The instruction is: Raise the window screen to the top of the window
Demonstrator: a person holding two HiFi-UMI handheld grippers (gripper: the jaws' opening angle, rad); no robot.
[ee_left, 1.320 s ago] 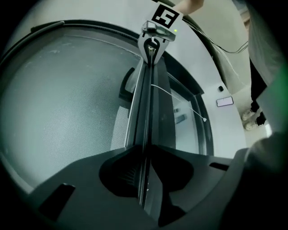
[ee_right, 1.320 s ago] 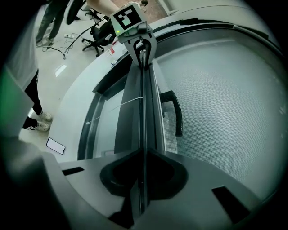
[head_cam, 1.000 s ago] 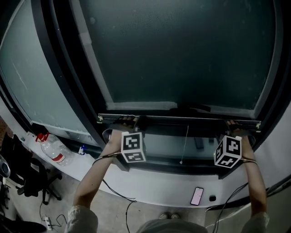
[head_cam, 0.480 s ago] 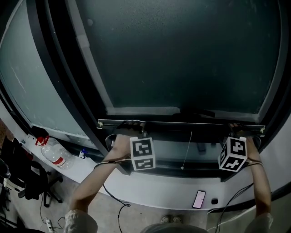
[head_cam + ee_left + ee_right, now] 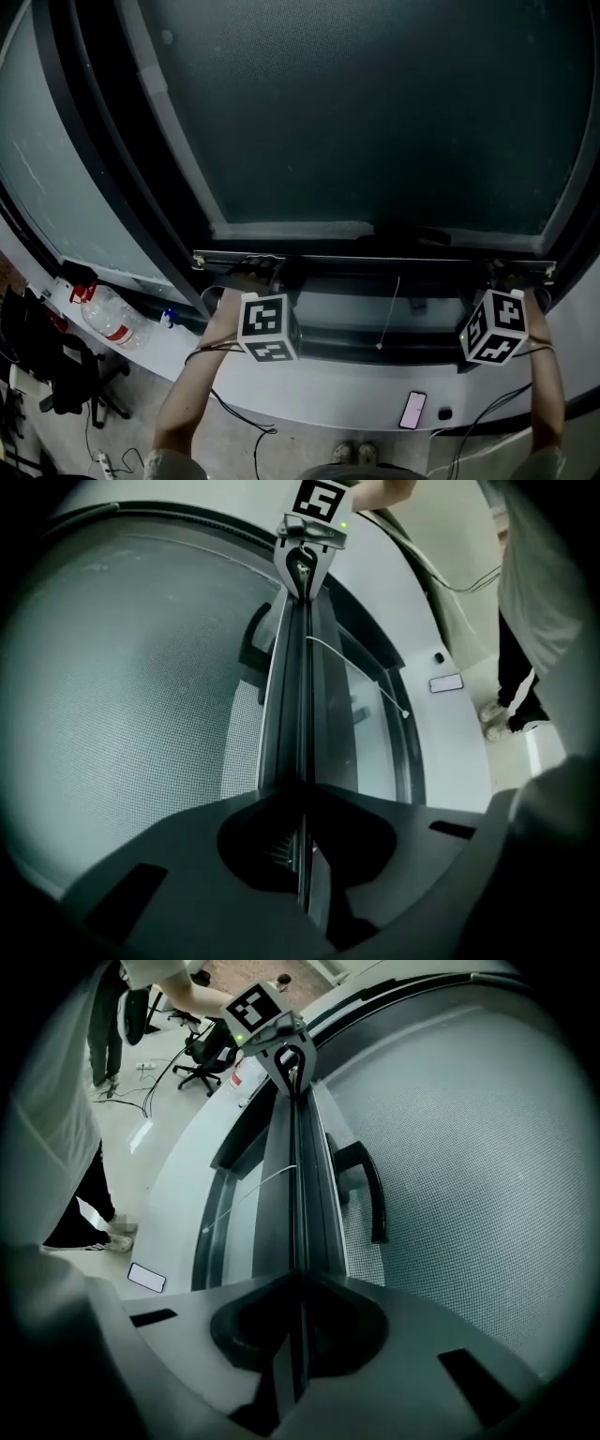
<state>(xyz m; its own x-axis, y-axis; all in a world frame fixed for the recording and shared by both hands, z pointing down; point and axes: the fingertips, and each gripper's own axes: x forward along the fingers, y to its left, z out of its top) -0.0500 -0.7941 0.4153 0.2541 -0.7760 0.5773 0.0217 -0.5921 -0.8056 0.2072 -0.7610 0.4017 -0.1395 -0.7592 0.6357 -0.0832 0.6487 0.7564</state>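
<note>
The window screen (image 5: 375,112) is a dark mesh sheet ending in a slim bottom bar (image 5: 375,260) low on the window. My left gripper (image 5: 270,272) is at the bar's left end and my right gripper (image 5: 511,274) at its right end. In the left gripper view the jaws (image 5: 302,794) have just been closing and now pinch the bar (image 5: 298,705). The right gripper (image 5: 300,1277) has done the same and clamps the bar (image 5: 302,1185). A thin pull cord (image 5: 394,314) hangs from the bar's middle.
A black handle (image 5: 370,1194) sits on the frame behind the bar. Below is the pale sill (image 5: 328,384). On the floor are a water bottle (image 5: 108,314), an office chair (image 5: 56,375), a phone (image 5: 411,409) and loose cables.
Both grippers have stayed at the bar's ends while their marker cubes tipped a little. The bar sits at the same height on the window.
</note>
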